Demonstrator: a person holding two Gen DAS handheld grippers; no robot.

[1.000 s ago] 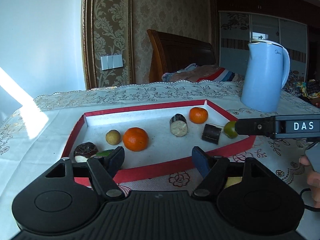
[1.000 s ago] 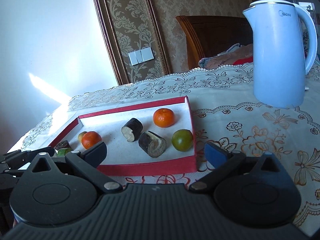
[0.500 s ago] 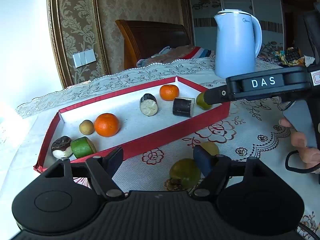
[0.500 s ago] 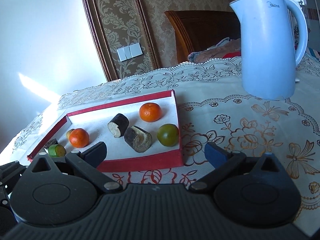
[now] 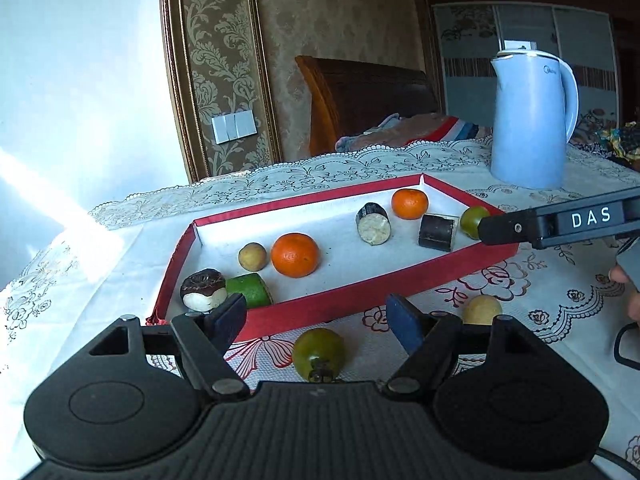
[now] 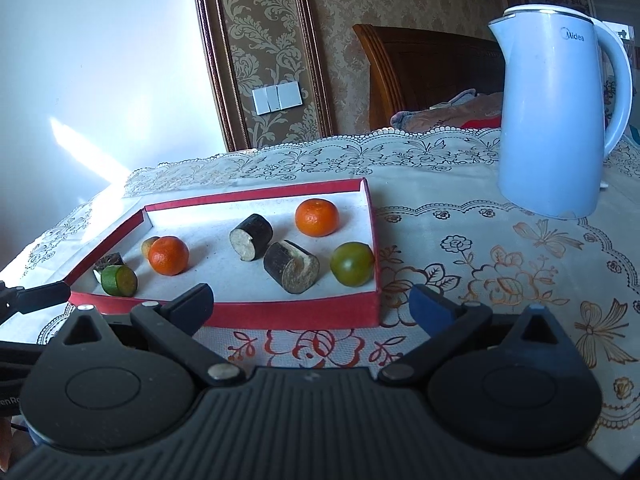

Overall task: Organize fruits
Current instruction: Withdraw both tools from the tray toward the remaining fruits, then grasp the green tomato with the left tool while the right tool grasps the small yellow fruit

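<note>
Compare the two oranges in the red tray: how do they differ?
The near orange looks bigger and sits mid-tray beside a small yellow fruit. The far orange looks smaller and sits in the red tray's back corner near a dark cut piece. Both are round, whole, bright orange.

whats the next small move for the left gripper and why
Probably ease the left gripper forward and down around the green fruit on the tablecloth. Its jaws stand open and empty, the fruit lies just ahead between the fingers, outside the red tray, and a small yellow fruit also waits beside it.
</note>
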